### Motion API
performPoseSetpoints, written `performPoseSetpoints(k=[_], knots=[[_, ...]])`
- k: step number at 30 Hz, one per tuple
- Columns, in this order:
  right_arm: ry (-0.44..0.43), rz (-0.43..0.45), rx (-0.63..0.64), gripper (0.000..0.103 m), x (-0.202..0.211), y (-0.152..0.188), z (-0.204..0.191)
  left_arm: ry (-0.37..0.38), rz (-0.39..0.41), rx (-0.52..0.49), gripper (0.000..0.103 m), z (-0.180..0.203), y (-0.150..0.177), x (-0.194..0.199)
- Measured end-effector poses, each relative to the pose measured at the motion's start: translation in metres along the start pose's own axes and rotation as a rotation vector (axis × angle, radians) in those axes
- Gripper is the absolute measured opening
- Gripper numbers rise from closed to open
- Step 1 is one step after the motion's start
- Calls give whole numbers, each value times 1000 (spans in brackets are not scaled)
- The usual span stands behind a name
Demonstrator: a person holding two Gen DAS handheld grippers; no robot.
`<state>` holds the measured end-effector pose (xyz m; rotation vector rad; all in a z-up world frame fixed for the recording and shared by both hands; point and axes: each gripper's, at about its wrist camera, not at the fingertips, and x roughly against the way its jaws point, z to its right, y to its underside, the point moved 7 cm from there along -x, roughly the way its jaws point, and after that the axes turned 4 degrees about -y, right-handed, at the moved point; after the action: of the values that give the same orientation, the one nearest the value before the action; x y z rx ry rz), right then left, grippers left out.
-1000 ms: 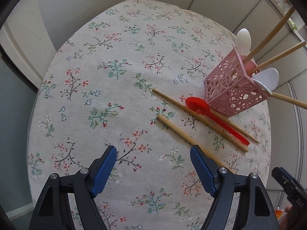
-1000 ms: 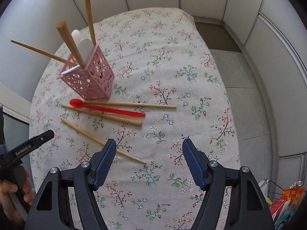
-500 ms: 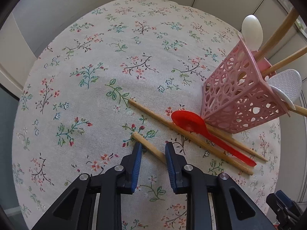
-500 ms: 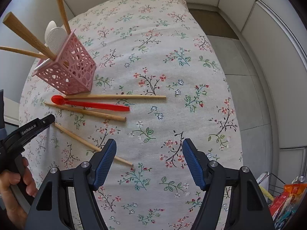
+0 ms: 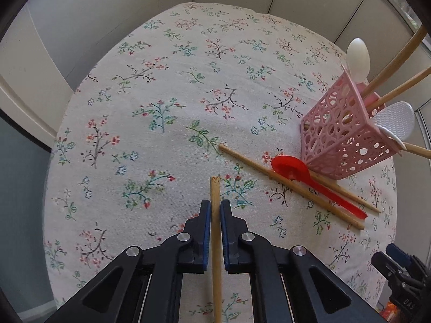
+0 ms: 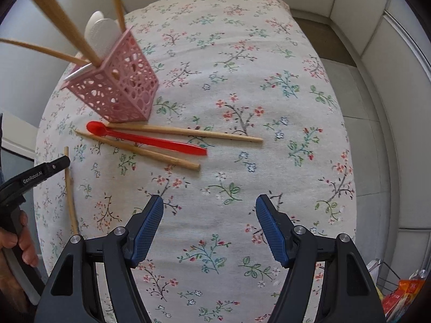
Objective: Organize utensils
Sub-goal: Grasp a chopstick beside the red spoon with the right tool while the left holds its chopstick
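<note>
Floral cloth on the worktop [image 5: 167, 62], pink caddy [image 5: 342, 134] far right w/ sticks already in. Big change: left claw [image 5: 214, 210], wide open a sec ago, now pinched on a chopstick [image 5: 215, 242], stick running straight btwn the pads, tip poking fwd. Pick looks done; caddy next, probably. Right claw [image 6: 209, 223] gaping, holding nothing. Red spoon [image 6: 145, 138] + two sticks lie by the caddy.
</note>
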<state>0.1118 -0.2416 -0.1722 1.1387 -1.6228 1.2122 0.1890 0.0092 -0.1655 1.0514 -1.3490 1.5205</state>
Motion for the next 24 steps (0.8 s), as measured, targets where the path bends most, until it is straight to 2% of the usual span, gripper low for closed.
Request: performPoseSetpoints(k=[3,5,7,10,16,24], knots=[[-48,-15,66,73,-9,1,-27,7,18,-4,7,-17,0,13],[-72,-20,114,66,-14,1,-47,1,33,-5,7,-27,2,20],[-88,-30,173,54,-21,1,-70,-9,46,-6,7,-39,4,25],[-100,-37,292,51,-31,-1,-105,-18,62,9,7,-55,6,32],[-116,21,491,47,-39,-19,-169,-26,73,35,7,-82,7,36],[16,25,678,46,-76,-40,-208,-24,58,73,7,-104,6,34]])
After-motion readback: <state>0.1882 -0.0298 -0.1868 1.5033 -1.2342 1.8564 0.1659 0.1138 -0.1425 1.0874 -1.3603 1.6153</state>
